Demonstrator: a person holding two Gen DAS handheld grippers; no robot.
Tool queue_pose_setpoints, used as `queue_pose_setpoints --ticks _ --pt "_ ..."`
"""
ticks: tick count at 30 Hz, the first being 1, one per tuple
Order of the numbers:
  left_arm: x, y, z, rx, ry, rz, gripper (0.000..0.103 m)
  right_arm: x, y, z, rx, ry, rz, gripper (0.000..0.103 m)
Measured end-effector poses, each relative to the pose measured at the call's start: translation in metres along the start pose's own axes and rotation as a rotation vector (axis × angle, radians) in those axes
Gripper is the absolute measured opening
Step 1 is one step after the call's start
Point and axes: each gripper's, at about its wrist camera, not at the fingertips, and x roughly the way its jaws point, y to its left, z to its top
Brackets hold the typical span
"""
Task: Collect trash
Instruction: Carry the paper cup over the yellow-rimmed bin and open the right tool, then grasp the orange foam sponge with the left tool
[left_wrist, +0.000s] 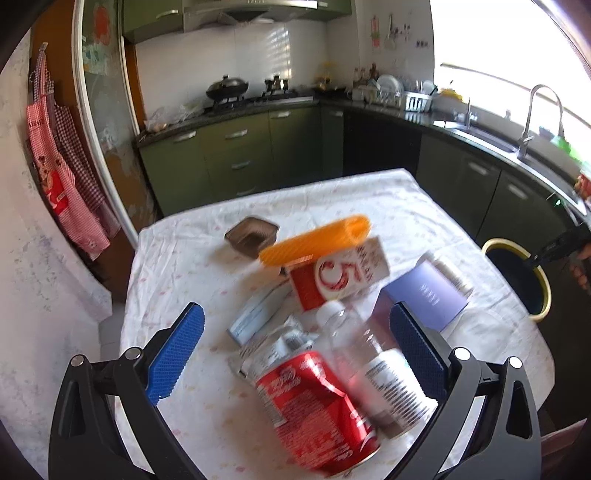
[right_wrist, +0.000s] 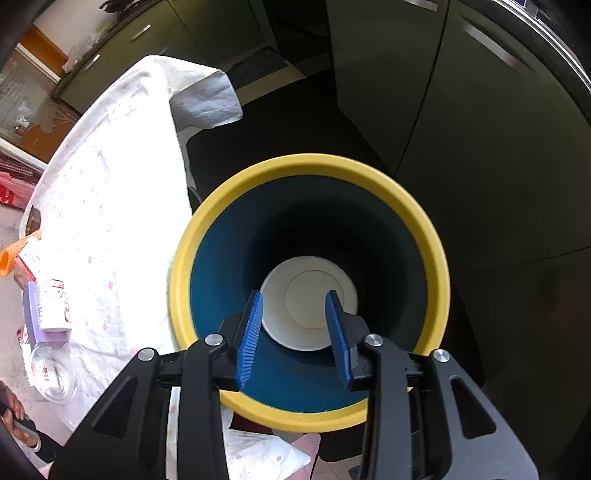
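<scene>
Trash lies in a heap on the white tablecloth (left_wrist: 207, 258): crushed red can (left_wrist: 317, 410), clear bottle (left_wrist: 369, 354), red-white carton (left_wrist: 340, 275). The left gripper (left_wrist: 295, 354) hangs wide open above them, holding nothing. The right gripper (right_wrist: 295, 332), partly open and empty, points into the yellow-rimmed bin (right_wrist: 417, 221) beside the table, where a white paper cup (right_wrist: 308, 308) lies

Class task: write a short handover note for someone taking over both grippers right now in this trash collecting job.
Left gripper: open, above the table, nothing gripped.
Right gripper: open, empty, pointing down into the yellow-rimmed bin beside the table.
Done: a white paper cup lies in the bin.
Left on the table: red can, clear bottle, red-and-white carton, orange piece, purple box, foil tray, blue-white packet.
</scene>
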Motion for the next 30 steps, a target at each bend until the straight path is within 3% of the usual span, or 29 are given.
queue_pose_setpoints --ticks 4,9,17,22,26,29,30 --pt "0.012 0.002 -0.007 -0.010 0.073 -0.019 0.099 -0.003 0.003 -0.009 -0.022 0.005 0.019 0.038" --pt "0.029 -0.007 0.013 0.061 0.065 -0.039 0.099 -0.002 0.010 -0.011 -0.042 -0.004 0.041 0.038" --pt "0.069 -0.043 0.052 0.390 -0.074 -0.044 0.094 -0.005 0.004 -0.018 -0.038 -0.020 0.064 0.040" --pt "0.098 -0.052 0.059 0.472 -0.039 -0.137 0.081 -0.004 -0.003 -0.020 -0.025 -0.020 0.068 0.040" --pt "0.113 -0.053 0.062 0.474 -0.021 -0.161 0.074 0.002 -0.003 -0.015 -0.022 -0.016 0.073 0.041" --pt "0.121 -0.050 0.064 0.453 -0.017 -0.199 0.054 0.004 -0.001 -0.015 -0.027 -0.010 0.082 0.041" --pt "0.122 -0.048 0.063 0.443 -0.004 -0.214 0.040 0.006 0.000 -0.014 -0.028 -0.009 0.085 0.041"
